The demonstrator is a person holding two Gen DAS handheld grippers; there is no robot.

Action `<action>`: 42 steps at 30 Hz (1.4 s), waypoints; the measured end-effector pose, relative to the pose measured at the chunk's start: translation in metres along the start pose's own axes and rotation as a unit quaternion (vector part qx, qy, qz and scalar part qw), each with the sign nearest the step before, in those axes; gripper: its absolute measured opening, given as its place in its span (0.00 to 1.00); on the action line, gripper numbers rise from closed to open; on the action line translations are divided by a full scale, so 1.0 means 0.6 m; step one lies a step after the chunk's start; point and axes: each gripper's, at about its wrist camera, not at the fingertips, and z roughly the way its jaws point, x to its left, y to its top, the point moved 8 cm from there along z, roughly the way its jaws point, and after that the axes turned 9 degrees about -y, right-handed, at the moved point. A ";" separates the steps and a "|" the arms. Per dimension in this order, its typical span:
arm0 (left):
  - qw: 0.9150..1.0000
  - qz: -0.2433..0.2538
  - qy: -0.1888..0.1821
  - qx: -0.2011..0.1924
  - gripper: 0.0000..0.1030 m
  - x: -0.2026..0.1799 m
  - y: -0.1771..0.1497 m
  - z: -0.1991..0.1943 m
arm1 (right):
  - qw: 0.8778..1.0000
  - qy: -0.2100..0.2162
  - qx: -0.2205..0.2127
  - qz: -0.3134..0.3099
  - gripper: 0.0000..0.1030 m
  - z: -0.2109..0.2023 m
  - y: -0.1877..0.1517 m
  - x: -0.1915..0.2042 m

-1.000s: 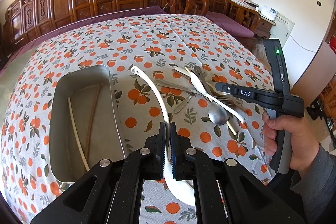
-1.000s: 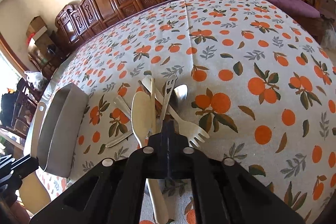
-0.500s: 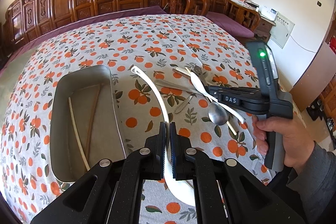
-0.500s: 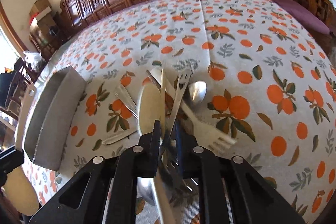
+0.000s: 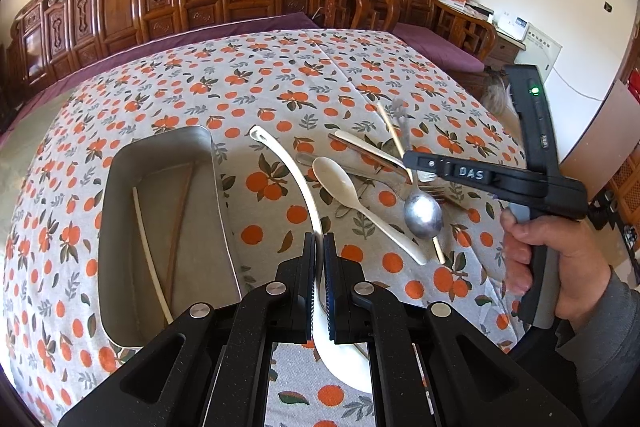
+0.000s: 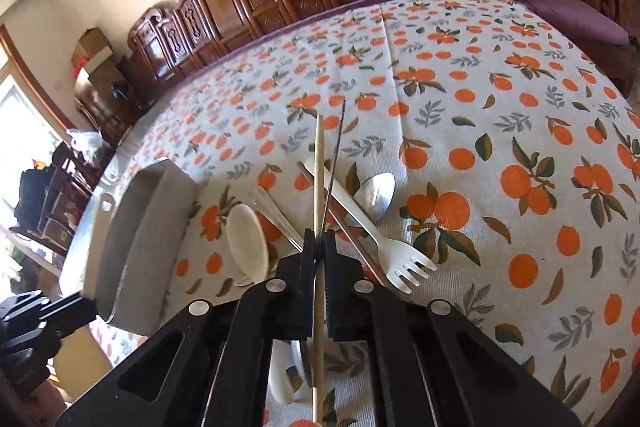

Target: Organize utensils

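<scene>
Right of the metal tray [image 5: 160, 227], our right gripper [image 6: 319, 247] pinches a thin, stiff chopstick [image 6: 319, 163] (plus a metal utensil, slippery) mid-length above the desk; our left gripper [image 5: 319, 259] fingers narrowly clamp the ladle [image 5: 288, 171] handle.

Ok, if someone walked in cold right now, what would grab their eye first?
Probably the right gripper, raised above the pile with a pale chopstick and a thin metal utensil pinched together between its fingers. Next, the left gripper shut on the long white ladle beside the steel tray, which already holds two chopsticks. Spoons and a white fork lie scattered on the orange-print tablecloth.
</scene>
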 end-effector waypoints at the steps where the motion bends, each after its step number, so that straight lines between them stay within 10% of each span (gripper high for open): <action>1: 1.000 0.000 0.000 0.000 0.03 0.000 0.000 0.000 | 1.000 0.004 -0.002 0.001 0.05 -0.005 0.001 0.001; 42: 1.000 0.002 0.010 -0.007 0.03 -0.001 0.005 -0.020 | 0.999 0.011 -0.023 -0.036 0.02 -0.041 0.005 0.042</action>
